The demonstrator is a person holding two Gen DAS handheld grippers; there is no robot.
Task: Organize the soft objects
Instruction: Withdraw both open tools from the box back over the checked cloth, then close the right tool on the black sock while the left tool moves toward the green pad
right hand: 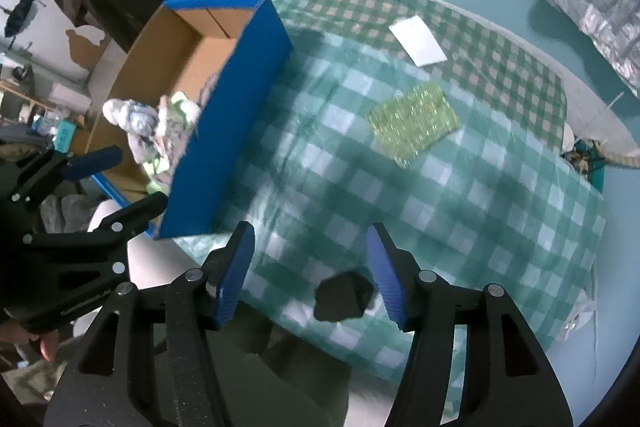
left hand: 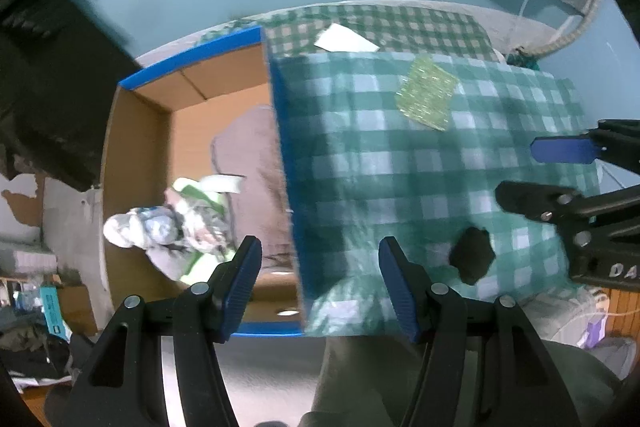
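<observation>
So both grippers are pointing pretty much straight down over the table, which has a green checked cloth on it. The left gripper has its jaws spread fairly wide with nothing between them; through the gap you see the blue wall of the cardboard box and some cloth. The right gripper is also apart and empty, no pads pressing on anything.

The small dark soft thing lies on the cloth at about 6 o'clock in the right wrist view, just inside the right-hand finger. It's blurry, so I honestly can't say if it touches that pad. In the left wrist view the same dark lump sits at about 4 o'clock.

The box sits at 9 to 10 o'clock of the table, open on top. Inside is a bundle of grey, white and lime green fabric near one end, plus something brownish-grey against the blue wall.

Out on the cloth: a glittery green square toward 1 o'clock, and a white sheet of paper further off at 12 to 1 o'clock.
</observation>
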